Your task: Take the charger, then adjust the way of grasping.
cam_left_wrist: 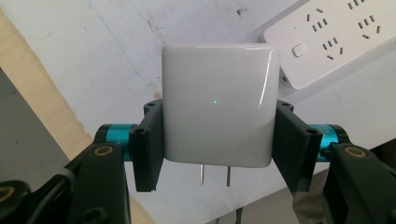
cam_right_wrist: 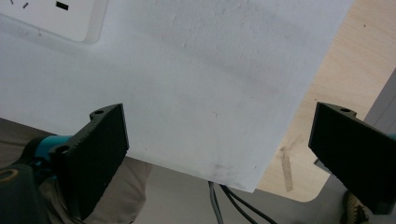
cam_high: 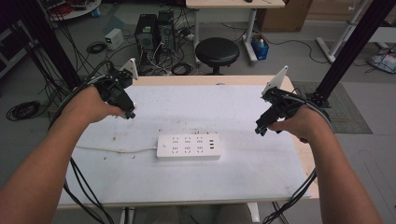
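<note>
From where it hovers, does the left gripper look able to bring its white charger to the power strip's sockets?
Probably yes. The left gripper, shut on the white charger, hangs above bare table, and nothing lies between it and the power strip, whose sockets face up uncovered.

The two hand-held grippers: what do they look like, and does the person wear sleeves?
Both are black. The left gripper has two flat rectangular black jaws on turquoise metal collars, with brass-coloured screws in its body. The right gripper has the same flat black jaws and a turquoise collar. In the high view each carries a pale three-cornered plate on top and trails black cables. The forearms are bare; no sleeves.
</note>
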`<action>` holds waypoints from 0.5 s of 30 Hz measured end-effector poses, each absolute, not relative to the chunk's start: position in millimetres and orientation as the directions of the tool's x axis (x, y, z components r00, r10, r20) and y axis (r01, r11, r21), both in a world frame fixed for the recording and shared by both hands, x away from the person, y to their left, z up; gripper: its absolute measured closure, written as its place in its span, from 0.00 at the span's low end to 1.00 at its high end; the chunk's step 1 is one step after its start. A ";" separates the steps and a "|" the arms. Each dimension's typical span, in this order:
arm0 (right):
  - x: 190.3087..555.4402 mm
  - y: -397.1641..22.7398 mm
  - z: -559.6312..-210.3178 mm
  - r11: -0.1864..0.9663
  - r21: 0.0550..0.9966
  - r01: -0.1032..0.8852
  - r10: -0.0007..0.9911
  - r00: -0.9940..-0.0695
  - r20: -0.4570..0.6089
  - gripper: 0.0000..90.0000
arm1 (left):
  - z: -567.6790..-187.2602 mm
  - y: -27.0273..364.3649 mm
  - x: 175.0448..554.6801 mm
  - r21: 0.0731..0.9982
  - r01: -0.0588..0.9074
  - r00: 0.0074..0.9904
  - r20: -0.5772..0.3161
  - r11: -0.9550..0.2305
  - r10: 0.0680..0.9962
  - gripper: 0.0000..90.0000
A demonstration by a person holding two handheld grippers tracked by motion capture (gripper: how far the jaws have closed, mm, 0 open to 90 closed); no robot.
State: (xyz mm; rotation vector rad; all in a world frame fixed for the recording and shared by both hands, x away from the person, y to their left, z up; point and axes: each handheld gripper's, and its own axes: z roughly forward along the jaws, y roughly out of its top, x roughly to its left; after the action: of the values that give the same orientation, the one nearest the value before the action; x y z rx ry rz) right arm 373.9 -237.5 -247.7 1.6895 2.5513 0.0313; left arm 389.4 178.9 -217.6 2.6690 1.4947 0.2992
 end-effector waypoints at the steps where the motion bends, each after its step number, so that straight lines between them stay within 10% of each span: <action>1: 373.9 -237.5 -247.7 0.391 0.062 0.918 0.920 -0.388 -0.057 0.05 | -217.6 178.9 389.4 0.153 0.837 0.509 0.136 -0.525 0.850 0.47; 15: 377.1 -239.1 -247.0 0.384 0.078 0.920 0.923 -0.382 -0.042 0.05 | -222.8 180.4 385.8 0.157 0.807 0.554 0.134 -0.569 0.822 0.47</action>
State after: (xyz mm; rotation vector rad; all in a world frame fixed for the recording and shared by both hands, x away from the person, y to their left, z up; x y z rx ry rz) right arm 377.1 -239.1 -247.0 1.6995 2.5470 0.0640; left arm 385.8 180.4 -222.8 2.7000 1.4181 0.2957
